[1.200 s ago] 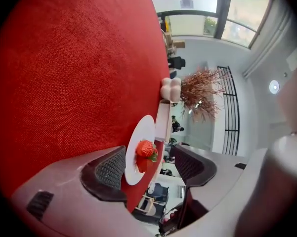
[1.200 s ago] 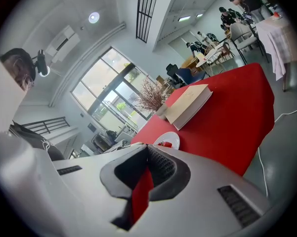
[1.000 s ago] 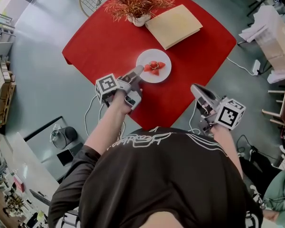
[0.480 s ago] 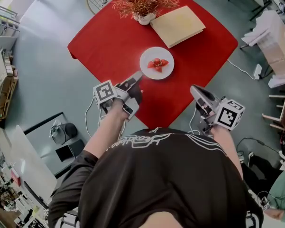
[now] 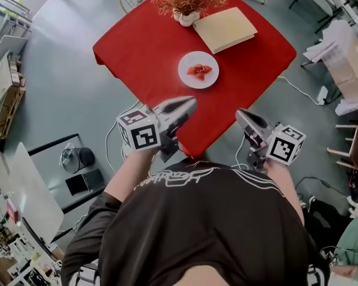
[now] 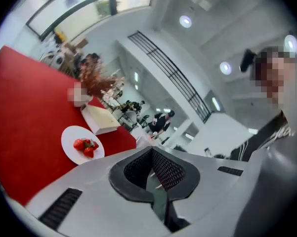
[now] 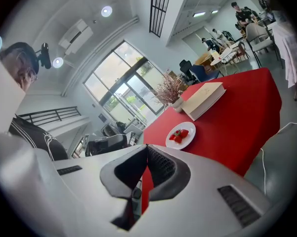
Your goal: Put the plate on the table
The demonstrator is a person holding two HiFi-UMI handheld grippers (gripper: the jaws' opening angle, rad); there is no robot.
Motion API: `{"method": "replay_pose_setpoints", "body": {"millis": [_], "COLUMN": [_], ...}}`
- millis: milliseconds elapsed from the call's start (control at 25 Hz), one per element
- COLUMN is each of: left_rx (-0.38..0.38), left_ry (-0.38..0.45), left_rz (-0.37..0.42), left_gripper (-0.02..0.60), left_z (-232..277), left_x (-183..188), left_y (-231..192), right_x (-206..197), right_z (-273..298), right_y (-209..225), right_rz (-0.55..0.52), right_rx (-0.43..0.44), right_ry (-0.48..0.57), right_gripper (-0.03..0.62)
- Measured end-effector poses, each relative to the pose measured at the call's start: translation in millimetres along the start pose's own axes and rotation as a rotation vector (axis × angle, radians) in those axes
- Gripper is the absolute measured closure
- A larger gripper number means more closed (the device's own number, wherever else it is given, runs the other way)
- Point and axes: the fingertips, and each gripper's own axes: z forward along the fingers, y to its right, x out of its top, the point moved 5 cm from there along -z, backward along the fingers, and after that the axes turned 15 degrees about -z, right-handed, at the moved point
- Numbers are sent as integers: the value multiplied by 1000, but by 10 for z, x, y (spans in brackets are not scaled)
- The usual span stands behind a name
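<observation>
Plate (image 5: pixel 189 79) w/ strawberries (image 5: pixel 199 71) sits on red bench (image 5: pixel 143 46), well apart from both tools. Left tool (image 5: pixel 189 103) has just closed on nothing. Right tool (image 5: pixel 240 113) looks shut, empty too. Risk: any re-reach nudges plate and berries roll off.
</observation>
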Motion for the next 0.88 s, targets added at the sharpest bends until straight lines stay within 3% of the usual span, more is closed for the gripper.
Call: {"method": "replay_pose_setpoints", "body": {"millis": [80, 200, 640, 880], "left_rx": [56, 93, 134, 95], "left_ry": [-57, -93, -63, -43], "left_rz": [164, 245, 340, 286], "left_gripper": [575, 575, 575, 575], "left_z": [-9, -41, -448, -692], "left_x": [-163, -398, -1234, -1799], "left_y": [193, 433, 1358, 1779], "right_x": [-16, -18, -214, -573], "right_z": [-91, -263, -1028, -1415], "right_y": [-134, -359, -1336, -1759], "right_rz": [-36, -85, -299, -328], "right_rx": [4, 21, 71, 96], "right_ry": [-5, 3, 45, 47], "right_gripper": [586, 586, 586, 586]}}
